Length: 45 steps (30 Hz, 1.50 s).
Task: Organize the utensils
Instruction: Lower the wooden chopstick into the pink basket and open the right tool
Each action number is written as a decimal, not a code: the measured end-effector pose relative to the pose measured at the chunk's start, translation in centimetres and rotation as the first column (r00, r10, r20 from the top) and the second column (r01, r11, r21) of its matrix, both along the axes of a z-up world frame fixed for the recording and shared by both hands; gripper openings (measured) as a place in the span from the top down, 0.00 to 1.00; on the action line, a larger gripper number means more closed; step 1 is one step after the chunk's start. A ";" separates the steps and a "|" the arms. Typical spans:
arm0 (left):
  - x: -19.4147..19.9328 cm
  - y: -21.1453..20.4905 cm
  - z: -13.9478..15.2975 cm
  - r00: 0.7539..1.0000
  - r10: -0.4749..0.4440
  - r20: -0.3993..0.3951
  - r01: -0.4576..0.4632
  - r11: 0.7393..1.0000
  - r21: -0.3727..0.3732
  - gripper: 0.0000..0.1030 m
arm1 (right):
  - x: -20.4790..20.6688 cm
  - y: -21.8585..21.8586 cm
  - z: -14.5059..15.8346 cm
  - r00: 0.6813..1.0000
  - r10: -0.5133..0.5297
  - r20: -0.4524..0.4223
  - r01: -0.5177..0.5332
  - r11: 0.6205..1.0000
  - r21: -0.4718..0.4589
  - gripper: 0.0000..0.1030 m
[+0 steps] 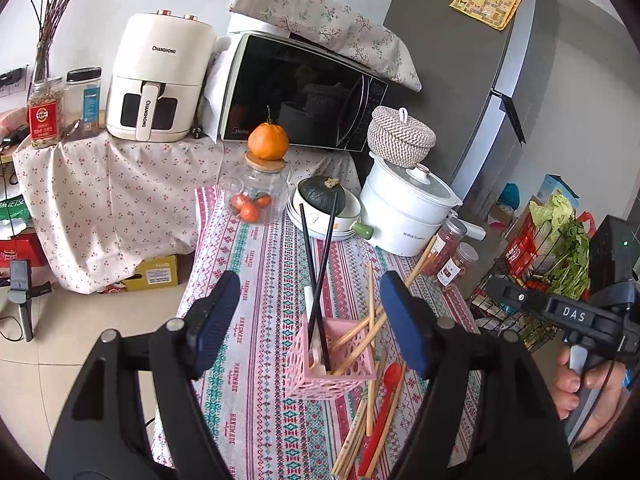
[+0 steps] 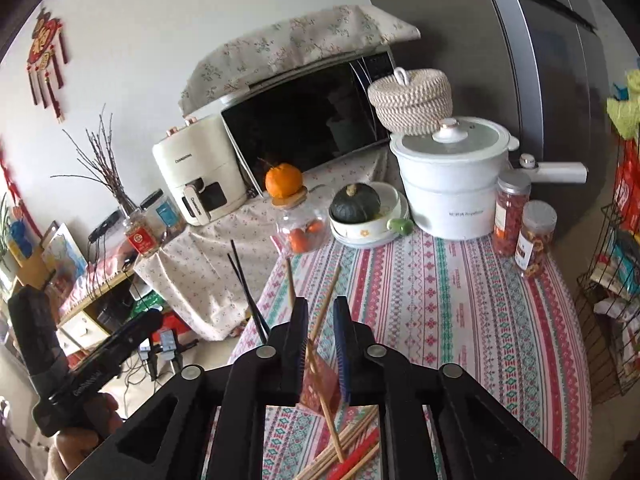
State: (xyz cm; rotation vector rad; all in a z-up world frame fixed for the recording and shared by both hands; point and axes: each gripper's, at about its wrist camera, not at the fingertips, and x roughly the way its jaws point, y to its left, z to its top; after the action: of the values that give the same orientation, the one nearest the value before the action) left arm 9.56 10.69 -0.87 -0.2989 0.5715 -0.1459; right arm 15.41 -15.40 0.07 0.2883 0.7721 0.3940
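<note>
A pink perforated utensil holder (image 1: 332, 360) stands on a table covered by a striped patterned cloth (image 1: 256, 280). In the left wrist view it sits low between the two blue-padded fingers of the left gripper (image 1: 310, 320), whose jaws stand wide apart, touching nothing. Two black chopsticks (image 1: 316, 264) rise upright out of the holder beside a white utensil handle (image 1: 309, 300), and several wooden chopsticks (image 1: 370, 320) lean out of it to the right. More wooden chopsticks and a red spoon (image 1: 390, 384) lie flat on the cloth just right of the holder, near the lower edge of the picture. In the right wrist view, the right gripper (image 2: 322, 340) has its jaws narrow but parted, with the wooden chopsticks passing up through the gap; whether the pads press on them cannot be told. The holder's corner (image 2: 320, 388) shows directly beneath those jaws. A hand (image 1: 588, 392) grips the right tool's handle at the far right of the left view.
</note>
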 end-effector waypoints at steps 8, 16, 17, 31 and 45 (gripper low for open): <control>0.2 1.6 -1.3 0.997 0.001 -0.083 -0.007 0.997 -0.075 0.28 | -0.1 3.7 -4.1 0.983 0.185 -0.019 -0.186 0.976 -0.113 0.57; -0.7 2.3 -1.5 0.996 -0.002 -0.090 -0.006 0.997 -0.080 0.28 | -0.1 6.7 -9.1 0.934 0.346 -0.091 -0.358 0.908 -0.220 0.67; -0.8 2.4 -1.6 0.996 -0.002 -0.091 -0.006 0.997 -0.080 0.28 | 0.0 6.9 -9.7 0.929 0.356 -0.103 -0.371 0.902 -0.221 0.70; -0.7 2.8 -2.4 0.993 -0.006 -0.120 -0.005 0.996 -0.089 0.28 | 2.5 8.1 -13.6 0.893 0.415 -0.176 -0.445 0.873 -0.197 0.91; -0.7 2.4 -2.6 0.992 -0.022 -0.127 0.011 0.996 -0.086 0.28 | 0.5 3.3 -8.1 0.962 0.273 0.007 -0.270 0.953 -0.140 0.93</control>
State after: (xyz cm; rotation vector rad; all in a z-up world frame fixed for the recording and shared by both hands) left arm 8.83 13.09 -3.43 -0.3878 0.6962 -0.1684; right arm 15.92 -12.08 -7.99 0.0461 0.8117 0.6001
